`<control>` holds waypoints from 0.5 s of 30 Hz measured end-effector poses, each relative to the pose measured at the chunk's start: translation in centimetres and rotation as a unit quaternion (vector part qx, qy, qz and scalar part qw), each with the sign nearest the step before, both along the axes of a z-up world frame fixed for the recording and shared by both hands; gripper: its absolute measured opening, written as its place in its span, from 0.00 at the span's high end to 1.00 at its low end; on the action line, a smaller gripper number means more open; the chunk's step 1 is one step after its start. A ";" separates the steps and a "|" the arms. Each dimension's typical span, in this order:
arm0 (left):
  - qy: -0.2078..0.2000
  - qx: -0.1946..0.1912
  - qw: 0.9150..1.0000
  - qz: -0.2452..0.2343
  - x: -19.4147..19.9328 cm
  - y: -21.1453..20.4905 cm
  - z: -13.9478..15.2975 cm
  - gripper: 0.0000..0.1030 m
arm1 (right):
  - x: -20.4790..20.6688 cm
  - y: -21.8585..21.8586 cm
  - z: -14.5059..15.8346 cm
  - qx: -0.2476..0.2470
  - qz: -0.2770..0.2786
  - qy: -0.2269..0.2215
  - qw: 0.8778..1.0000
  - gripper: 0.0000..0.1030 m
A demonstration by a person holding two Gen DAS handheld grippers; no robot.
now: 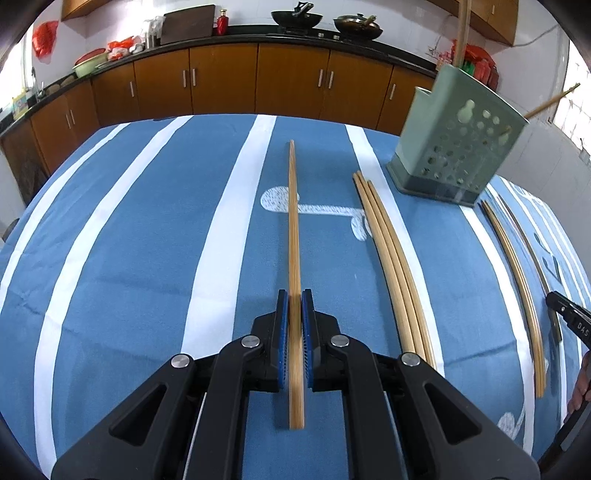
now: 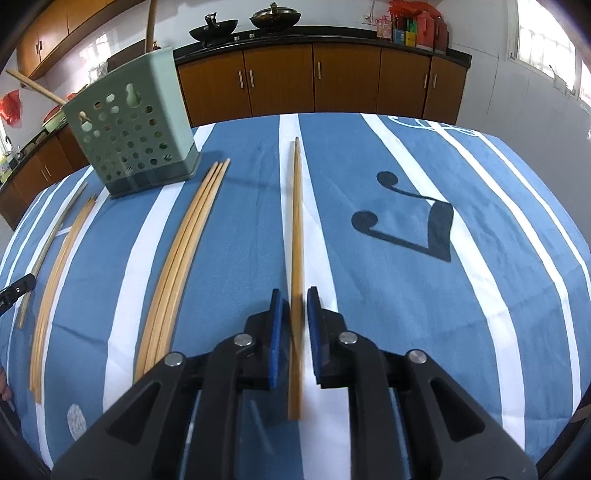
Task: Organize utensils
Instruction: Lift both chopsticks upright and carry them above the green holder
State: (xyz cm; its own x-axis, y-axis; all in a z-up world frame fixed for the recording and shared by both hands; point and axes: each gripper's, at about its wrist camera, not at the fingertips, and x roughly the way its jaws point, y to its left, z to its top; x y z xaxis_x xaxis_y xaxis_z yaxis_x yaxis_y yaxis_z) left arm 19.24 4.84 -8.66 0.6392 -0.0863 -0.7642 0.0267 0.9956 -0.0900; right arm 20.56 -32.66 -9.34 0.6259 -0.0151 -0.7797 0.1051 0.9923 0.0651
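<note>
My left gripper (image 1: pixel 294 295) is shut on a bamboo chopstick (image 1: pixel 293 221) that points away over the blue striped cloth (image 1: pixel 147 240). In the right wrist view another bamboo chopstick (image 2: pixel 297 221) lies between the blue pads of my right gripper (image 2: pixel 295 295). A small gap shows on each side, so that gripper is open. A green perforated utensil holder (image 1: pixel 458 140) (image 2: pixel 133 133) stands on the cloth, right of the left gripper and left of the right one. One stick pokes out through a hole (image 2: pixel 33 86) in it.
Loose chopsticks (image 1: pixel 391 258) lie in a bundle beside the holder, with more (image 1: pixel 517 288) at the right edge. The right view shows two such bundles (image 2: pixel 181 251) (image 2: pixel 55 273). Brown kitchen cabinets (image 1: pixel 258 81) with woks (image 1: pixel 295 18) run behind the table.
</note>
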 end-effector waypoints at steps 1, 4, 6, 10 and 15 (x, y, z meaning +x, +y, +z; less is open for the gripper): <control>0.000 0.002 1.000 -0.002 -0.2 0.0 0.0 0.92 | -0.2 0.1 0.0 -0.002 0.000 -0.001 1.000 0.86; 0.001 0.007 1.000 -0.003 -0.6 -0.1 0.0 0.92 | -0.4 0.4 -0.1 -0.012 0.003 -0.005 1.000 0.92; 0.002 0.014 1.000 -0.004 -0.7 -0.3 0.0 0.93 | -0.4 0.2 0.0 -0.007 0.001 -0.002 1.000 0.92; 0.006 0.017 1.000 -0.006 -0.9 -0.2 0.2 0.93 | -1.1 -0.2 1.2 0.005 -0.002 -0.019 1.000 0.92; -0.017 0.005 1.000 -0.004 -1.6 0.3 2.1 0.93 | -2.0 -1.0 3.5 0.014 -0.011 -0.052 0.998 0.92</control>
State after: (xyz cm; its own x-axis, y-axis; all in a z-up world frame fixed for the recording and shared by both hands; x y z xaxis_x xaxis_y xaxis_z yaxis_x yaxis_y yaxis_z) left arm 17.65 5.18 -6.59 0.6645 -0.0846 -0.7425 0.0378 0.9961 -0.0797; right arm 18.58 -33.63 -5.82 0.7037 -0.0095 -0.7104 0.1181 0.9876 0.1037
